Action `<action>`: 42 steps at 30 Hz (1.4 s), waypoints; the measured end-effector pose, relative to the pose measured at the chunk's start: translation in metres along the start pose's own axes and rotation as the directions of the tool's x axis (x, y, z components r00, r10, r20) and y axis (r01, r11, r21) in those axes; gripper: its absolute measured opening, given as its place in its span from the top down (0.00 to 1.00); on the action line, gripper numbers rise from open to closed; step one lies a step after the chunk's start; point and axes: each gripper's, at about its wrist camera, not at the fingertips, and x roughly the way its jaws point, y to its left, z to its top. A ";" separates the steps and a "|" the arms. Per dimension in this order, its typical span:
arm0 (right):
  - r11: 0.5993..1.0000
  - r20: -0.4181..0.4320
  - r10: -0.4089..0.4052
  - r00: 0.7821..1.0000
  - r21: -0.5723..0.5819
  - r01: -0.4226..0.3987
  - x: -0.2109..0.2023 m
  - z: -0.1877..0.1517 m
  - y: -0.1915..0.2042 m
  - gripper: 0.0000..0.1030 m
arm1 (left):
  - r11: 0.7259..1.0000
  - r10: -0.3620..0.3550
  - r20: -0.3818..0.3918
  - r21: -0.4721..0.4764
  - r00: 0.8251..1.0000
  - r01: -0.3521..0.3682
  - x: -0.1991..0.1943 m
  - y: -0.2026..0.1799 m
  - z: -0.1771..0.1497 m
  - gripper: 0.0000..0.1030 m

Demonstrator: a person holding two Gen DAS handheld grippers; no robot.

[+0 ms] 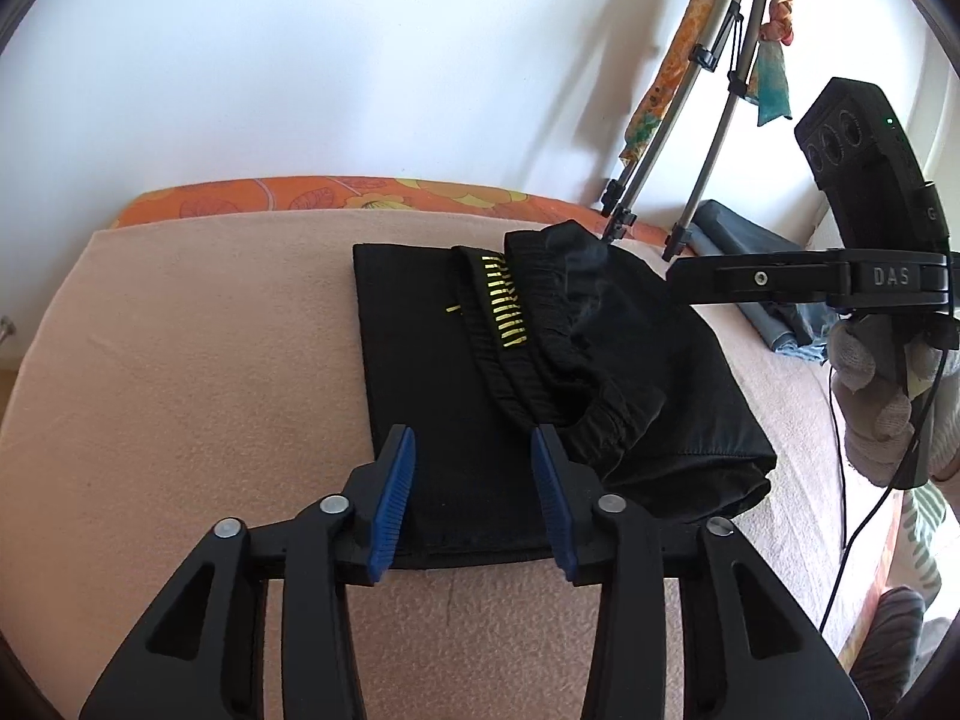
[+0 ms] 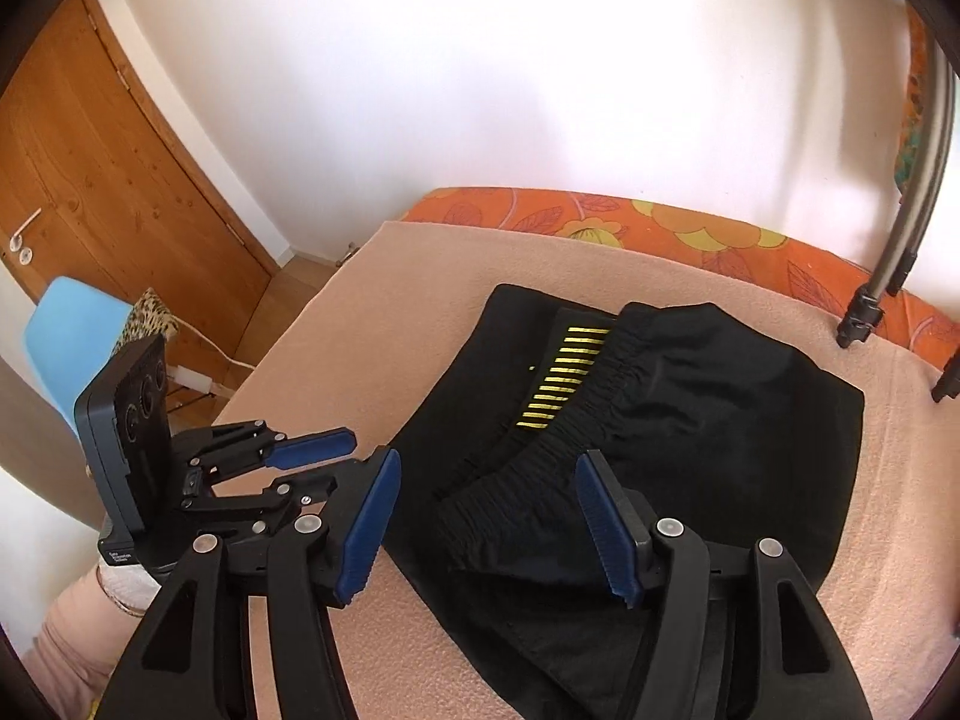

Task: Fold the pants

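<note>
The black pants (image 1: 540,372) are lying folded on the bed (image 1: 180,360), just ahead of the left claw (image 1: 474,498) and right claw (image 2: 489,525), both wide apart and holding nothing.

I am working in a home bedroom. A bed carries a peach blanket (image 1: 180,360) over an orange floral sheet (image 2: 660,228). I also see a wooden door (image 2: 90,180), white walls, and a tripod (image 1: 708,120).
</note>
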 end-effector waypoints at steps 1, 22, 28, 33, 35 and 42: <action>0.999 -0.007 -0.013 1.000 0.034 0.013 0.001 0.005 -0.009 0.38 | 0.999 -0.036 -0.004 -0.017 0.999 0.036 0.003 -0.004 0.001 0.55; 0.944 -0.116 -0.329 0.937 -0.061 0.324 0.100 0.088 -0.018 0.37 | 0.974 0.058 -0.013 0.218 0.998 -0.054 0.050 -0.059 -0.008 0.79; 0.942 -0.154 -0.334 0.930 -0.076 0.326 0.108 0.083 -0.022 0.79 | 0.962 0.068 0.011 0.262 0.998 -0.069 0.045 -0.065 -0.013 0.80; 0.961 -0.091 -0.276 0.957 -0.061 0.271 0.084 0.086 -0.015 0.82 | 0.962 0.059 0.029 0.267 0.998 -0.064 0.031 -0.063 -0.022 0.83; 0.965 -0.064 -0.255 0.965 -0.084 0.249 0.078 0.090 -0.004 0.82 | 0.963 0.058 0.028 0.263 0.998 -0.063 0.029 -0.059 -0.024 0.83; 0.956 -0.103 -0.235 0.966 -0.201 0.212 0.115 0.088 0.029 0.83 | 0.975 0.043 -0.021 0.221 0.999 -0.037 0.034 -0.046 -0.028 0.81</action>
